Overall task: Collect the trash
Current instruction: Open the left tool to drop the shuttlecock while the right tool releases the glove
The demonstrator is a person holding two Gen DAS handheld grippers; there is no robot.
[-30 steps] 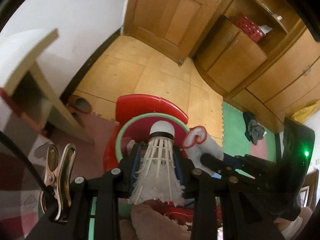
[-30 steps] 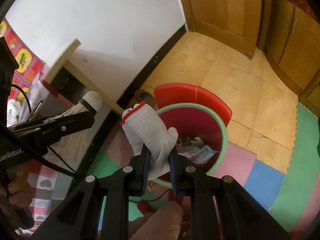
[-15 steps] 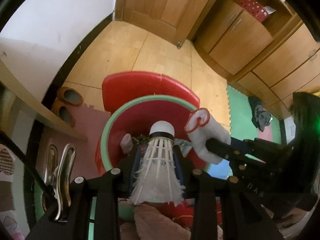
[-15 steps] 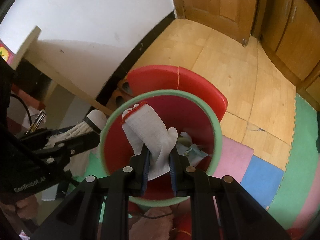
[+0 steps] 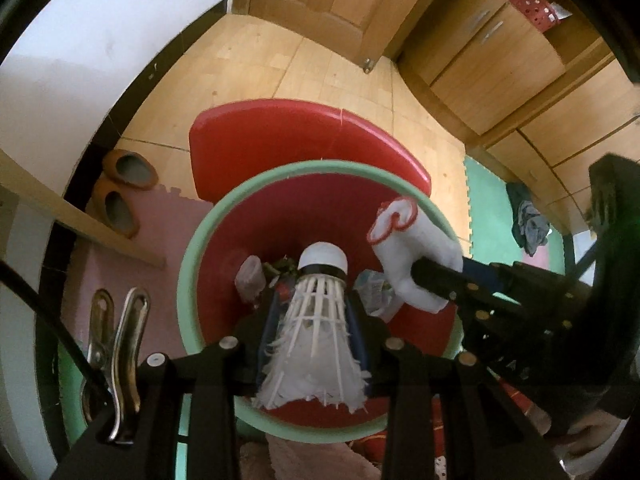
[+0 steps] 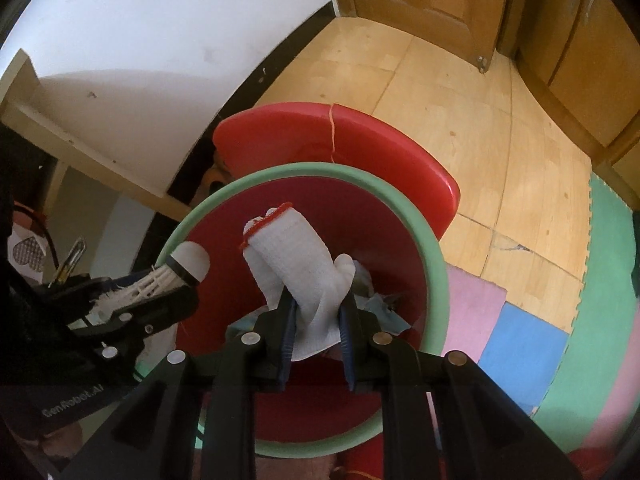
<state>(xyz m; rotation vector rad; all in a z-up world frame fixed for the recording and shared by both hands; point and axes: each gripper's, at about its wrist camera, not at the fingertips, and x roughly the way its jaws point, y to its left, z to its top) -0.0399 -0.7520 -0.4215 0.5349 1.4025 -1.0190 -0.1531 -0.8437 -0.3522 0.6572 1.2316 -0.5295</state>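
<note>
So the shuttlecock [image 5: 320,320] sits mid-frame in my left wrist view, clamped feathers-first in the left gripper [image 5: 316,344], cork end pointing down into the red bin [image 5: 256,184] with the green rim. The white glove [image 6: 304,264] is between my right gripper [image 6: 318,320] jaws, which are opening, pads barely touching it. Both hang over crumpled trash in the bin. Slippers [image 5: 120,192] lie at left by the wall.

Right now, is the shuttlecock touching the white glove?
Apart. The right wrist view shows the bin's red inside between the shuttlecock and the white glove.
</note>
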